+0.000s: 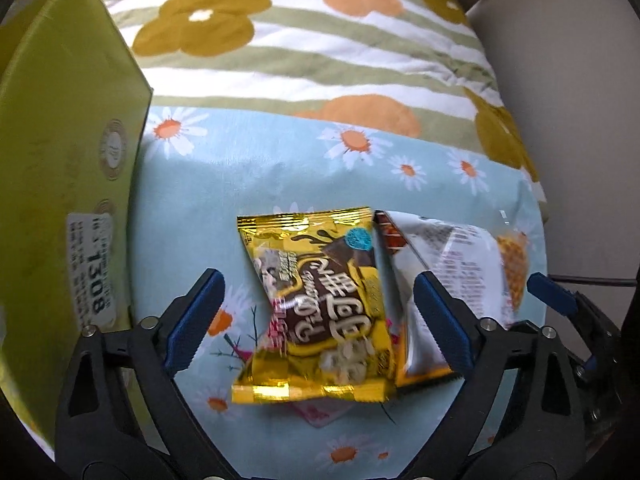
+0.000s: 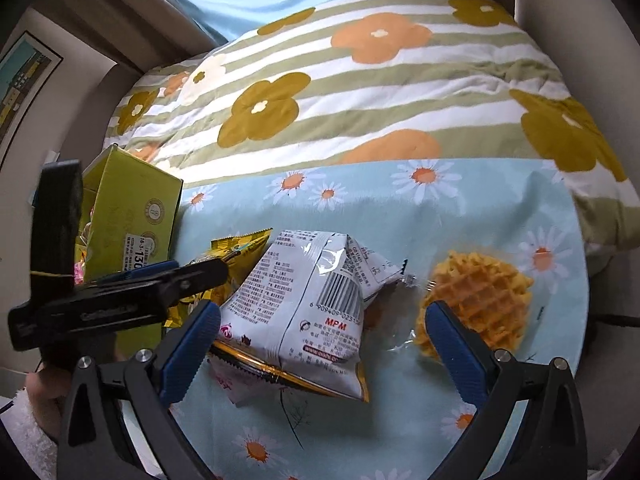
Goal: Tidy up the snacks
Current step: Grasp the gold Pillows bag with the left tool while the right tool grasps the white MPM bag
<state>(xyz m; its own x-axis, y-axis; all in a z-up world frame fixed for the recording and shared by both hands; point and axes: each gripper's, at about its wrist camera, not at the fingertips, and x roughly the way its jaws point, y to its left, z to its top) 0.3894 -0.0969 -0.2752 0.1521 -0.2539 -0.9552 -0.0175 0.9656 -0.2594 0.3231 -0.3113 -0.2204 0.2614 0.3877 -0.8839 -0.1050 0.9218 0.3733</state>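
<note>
Bed: daisy-print blue sheet, striped floral quilt far. Green box left. Gold snack packet and white packet on sheet, between spread left gripper and spread right gripper. Waffle right.

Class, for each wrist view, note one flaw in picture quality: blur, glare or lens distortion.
Left wrist view: the shiny gold foil snack packet is motion-blurred, its print smeared. Right wrist view: glare streaks the glossy white printed snack bag, and the fisheye lens bends the striped flowered quilt into a dome.

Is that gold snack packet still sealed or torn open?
Sealed, seemingly: the gold snack packet lies flat on the cloth, both crimped ends showing intact.
</note>
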